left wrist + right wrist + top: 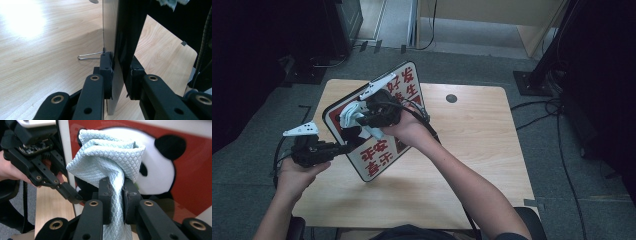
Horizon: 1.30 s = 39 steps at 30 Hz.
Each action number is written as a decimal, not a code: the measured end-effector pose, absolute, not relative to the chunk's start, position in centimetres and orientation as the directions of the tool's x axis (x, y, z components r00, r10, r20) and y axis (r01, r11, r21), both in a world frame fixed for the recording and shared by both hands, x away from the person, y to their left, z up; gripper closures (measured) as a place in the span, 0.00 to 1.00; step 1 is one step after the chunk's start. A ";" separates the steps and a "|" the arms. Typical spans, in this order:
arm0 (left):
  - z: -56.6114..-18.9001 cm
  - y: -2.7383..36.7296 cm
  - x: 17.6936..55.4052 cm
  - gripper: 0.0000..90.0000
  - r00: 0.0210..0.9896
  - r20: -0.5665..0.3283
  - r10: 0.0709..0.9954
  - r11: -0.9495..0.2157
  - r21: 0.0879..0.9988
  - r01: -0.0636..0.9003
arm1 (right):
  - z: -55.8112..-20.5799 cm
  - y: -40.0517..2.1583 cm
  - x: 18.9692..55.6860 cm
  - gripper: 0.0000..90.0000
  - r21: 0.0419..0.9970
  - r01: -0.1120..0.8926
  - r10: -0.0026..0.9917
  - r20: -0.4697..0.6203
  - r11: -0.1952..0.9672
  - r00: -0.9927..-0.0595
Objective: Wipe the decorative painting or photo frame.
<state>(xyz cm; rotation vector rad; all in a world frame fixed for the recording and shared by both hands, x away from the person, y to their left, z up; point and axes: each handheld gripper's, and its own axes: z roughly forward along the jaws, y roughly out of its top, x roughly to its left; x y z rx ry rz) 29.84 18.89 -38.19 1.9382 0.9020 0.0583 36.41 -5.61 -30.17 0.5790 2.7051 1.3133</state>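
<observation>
board (382, 155) tilted over table (472, 150) | cloth (110, 160) against board | left tongs (343, 148) at board's left edge

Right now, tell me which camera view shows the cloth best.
The right gripper view: the pale blue cloth is close up, bunched and pinched between the right gripper's jaws, against the panda sign. The high view shows it small beside the hand. The left gripper view catches a scrap at the top edge.

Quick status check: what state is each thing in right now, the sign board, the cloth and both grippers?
Sign board: lifted off the table, tilted, clamped at its edge.
Cloth: bunched, pinched, pressed against the board's panda picture.
Left gripper: shut on the board's edge.
Right gripper: shut on the cloth.
Wire clip: on the board's edge.
</observation>
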 end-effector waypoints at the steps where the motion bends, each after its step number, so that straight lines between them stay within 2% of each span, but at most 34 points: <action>1: -38.2 18.9 29.8 0.87 0.725 -0.319 0.611 -0.263 0.782 0.565 | -30.4 -5.7 36.4 0.89 0.772 0.302 0.367 0.096 0.559 -0.925; 24: -38.2 18.9 29.9 0.87 0.722 -0.326 0.610 -0.256 0.781 0.569 | -36.7 -7.1 35.3 0.89 0.771 0.344 0.357 0.162 0.536 -0.920; 39: -38.3 18.9 29.9 0.87 0.723 -0.326 0.609 -0.255 0.782 0.568 | -41.1 -7.8 34.3 0.89 0.738 0.391 0.375 0.200 0.550 -0.905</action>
